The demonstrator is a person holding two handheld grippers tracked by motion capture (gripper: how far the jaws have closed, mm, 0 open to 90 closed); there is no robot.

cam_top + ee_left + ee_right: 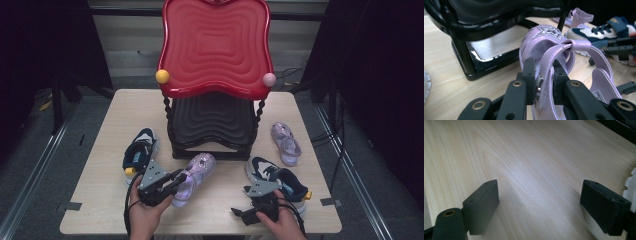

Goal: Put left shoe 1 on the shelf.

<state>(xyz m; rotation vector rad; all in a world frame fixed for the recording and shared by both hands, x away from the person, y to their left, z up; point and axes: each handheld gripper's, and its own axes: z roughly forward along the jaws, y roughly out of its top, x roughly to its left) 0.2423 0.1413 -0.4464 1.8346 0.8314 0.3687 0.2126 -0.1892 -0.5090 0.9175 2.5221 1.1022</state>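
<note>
My left gripper (177,180) is shut on the heel strap of a lilac sandal (196,170) in front of the rack; the left gripper view has the strap pinched between both pads (530,75), with the sandal (546,41) and its glittery star pointing away. The sandal's heel end looks slightly raised off the wood. My right gripper (243,212) rests near the table's front edge, and in the right gripper view it (540,202) stands open over bare wood with nothing between its jaws.
A two-level rack stands mid-table, with a red top tray (215,45) and a black lower shelf (215,120). A second lilac sandal (286,142) lies at the right. One navy-and-white sneaker (140,150) lies at the left, another (277,180) beside my right hand.
</note>
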